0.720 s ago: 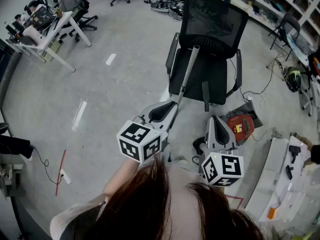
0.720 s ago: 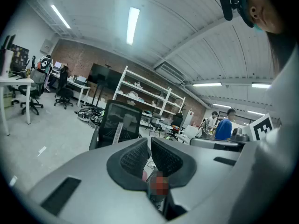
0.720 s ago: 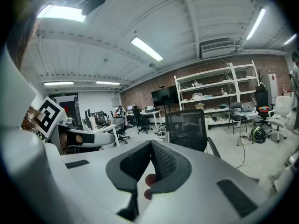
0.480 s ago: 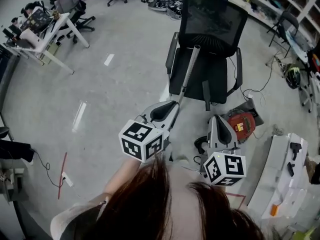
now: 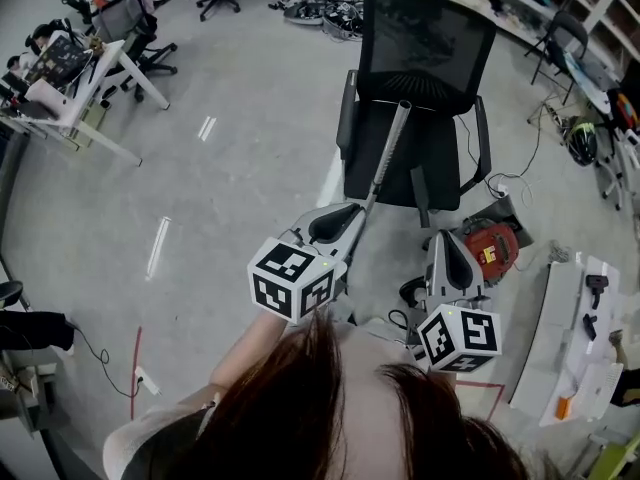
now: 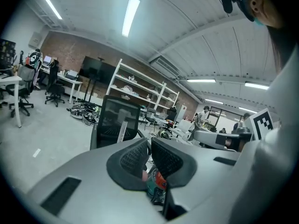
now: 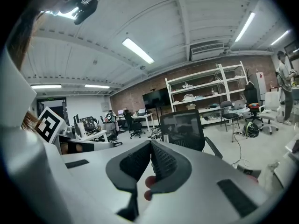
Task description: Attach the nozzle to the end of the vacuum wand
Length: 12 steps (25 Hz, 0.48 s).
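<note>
The silver vacuum wand point(image 5: 388, 154) leans on the black office chair point(image 5: 425, 43), its top end against the backrest; it also shows in the left gripper view as the wand point(image 6: 123, 130). A slim dark nozzle-like piece point(image 5: 419, 191) stands at the seat's right side. My left gripper point(image 5: 352, 211) is shut and empty, its tip close to the wand's lower end. My right gripper point(image 5: 440, 238) is shut and empty too, just in front of the chair and left of the red vacuum body point(image 5: 487, 249). In both gripper views the jaws meet with nothing between them.
The chair point(image 7: 184, 127) stands on a grey concrete floor. Cables trail to its right. A white table point(image 5: 575, 338) with small tools is at the far right, with desks and chairs point(image 5: 90, 58) at the far left. Shelving lines the back wall.
The head view has shifted a little, so chair and grippers sit slightly lower right in the picture. Both grippers stay shut in the same place before the chair.
</note>
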Available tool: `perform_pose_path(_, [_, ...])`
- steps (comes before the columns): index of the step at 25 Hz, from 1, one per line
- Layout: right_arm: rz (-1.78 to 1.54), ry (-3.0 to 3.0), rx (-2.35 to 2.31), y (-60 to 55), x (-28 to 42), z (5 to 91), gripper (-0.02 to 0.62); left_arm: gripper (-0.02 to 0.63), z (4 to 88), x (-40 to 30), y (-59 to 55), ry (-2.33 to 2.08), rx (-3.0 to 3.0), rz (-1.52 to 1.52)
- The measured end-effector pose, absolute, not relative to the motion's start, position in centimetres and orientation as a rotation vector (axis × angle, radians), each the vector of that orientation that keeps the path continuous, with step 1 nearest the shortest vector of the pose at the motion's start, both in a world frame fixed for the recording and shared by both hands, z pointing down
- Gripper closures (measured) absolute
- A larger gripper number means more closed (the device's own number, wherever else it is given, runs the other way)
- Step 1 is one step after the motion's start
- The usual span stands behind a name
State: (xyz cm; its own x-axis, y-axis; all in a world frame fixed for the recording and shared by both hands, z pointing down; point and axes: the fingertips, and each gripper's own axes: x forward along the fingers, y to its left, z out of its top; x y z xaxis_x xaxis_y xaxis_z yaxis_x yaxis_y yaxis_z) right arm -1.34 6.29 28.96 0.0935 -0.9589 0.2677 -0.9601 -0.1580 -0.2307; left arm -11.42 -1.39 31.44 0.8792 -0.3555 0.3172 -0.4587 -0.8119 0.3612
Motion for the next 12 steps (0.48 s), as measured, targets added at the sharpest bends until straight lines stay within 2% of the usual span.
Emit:
perform_pose_path(5, [0.564, -1.988, 2.344, 4.8, -2.0, 29.4, 0.571, 0.568, 32.0, -12.1, -3.6, -0.559, 2.621, 0.336])
perform_pose_path(12, [0.59, -1.93, 2.382, 4.7, 0.6, 30.5, 0.571, 0.568, 33.2, -10.5, -5.2, -0.557, 2.613, 0.358])
